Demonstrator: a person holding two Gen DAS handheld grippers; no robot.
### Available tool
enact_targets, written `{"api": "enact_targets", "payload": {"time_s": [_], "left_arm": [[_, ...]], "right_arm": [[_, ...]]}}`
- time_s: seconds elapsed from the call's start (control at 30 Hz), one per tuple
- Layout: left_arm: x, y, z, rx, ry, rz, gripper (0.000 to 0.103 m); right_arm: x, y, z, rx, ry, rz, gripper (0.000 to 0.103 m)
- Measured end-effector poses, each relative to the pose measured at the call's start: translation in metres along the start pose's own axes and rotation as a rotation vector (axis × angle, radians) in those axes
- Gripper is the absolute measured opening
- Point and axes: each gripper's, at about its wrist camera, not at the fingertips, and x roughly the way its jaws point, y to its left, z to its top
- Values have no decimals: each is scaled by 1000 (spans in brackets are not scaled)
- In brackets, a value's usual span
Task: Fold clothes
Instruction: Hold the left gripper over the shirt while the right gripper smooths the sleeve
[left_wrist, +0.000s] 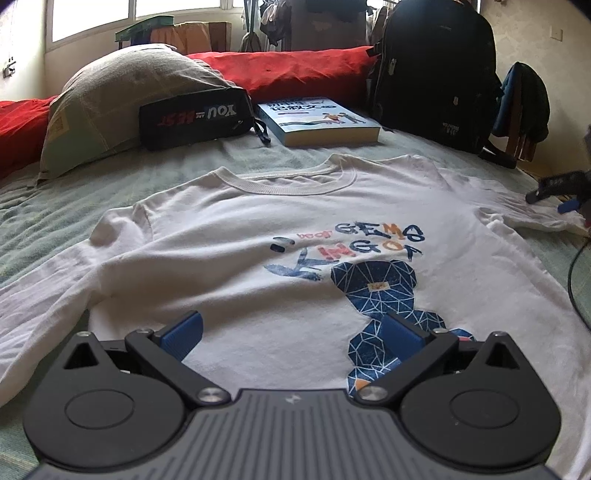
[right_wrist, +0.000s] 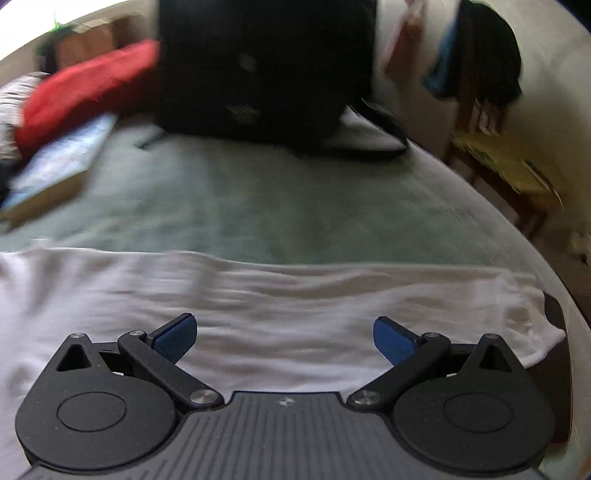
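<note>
Blue pads (left_wrist: 184, 334) of the left tool (left_wrist: 293, 332) stand wide apart with nothing between them, poised over the lower front of a white T-shirt (left_wrist: 258, 258) spread face up on a bed (left_wrist: 44, 206) covered in pale green. Just ahead of the left tool and a little to its right lies the shirt's print, a blue geometric bear (left_wrist: 376, 288) under coloured lettering, and further ahead is the ribbed collar (left_wrist: 291, 181). One sleeve runs off to that tool's left, the other to its right, where the tip of the right tool shows at the edge of the left wrist view. Beyond the collar, a black pouch (left_wrist: 192, 118) with white and red lettering leans against a grey-green pillow (left_wrist: 122, 96) ahead and to the left, and a blue book (left_wrist: 317, 122) lies straight ahead beside it. Furthest off, a red bolster (left_wrist: 295, 70) runs along the far side of the bed, with a black backpack (left_wrist: 436, 74) standing ahead to the right. The right tool (right_wrist: 284, 338) likewise has its blue pads (right_wrist: 175, 338) spread wide and empty, hovering over the shirt's sleeve (right_wrist: 443, 306), whose cuff ends just to that tool's right near the bed's edge. Ahead of the right tool comes bare green bedcover, then the backpack, blurred, with the book ahead to the left.
</note>
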Motion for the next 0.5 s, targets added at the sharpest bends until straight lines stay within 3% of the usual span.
{"api": "enact_targets", "payload": {"time_s": [0.2,0.3,0.4,0.5], "left_arm": [[8,0,0,-5,18,9,102],[10,0,-1,-1,29,18,102],[7,0,0,-3,20,8,102],[5,-2,-1,4,13,5,102]], "right_arm": [[42,-42,15,95,-24,-19,103],[38,-55,26,158,-20,-15,103],[9,-53,19,159,-41,54,103],[-19,-51,-4,122,-52,183,103]]}}
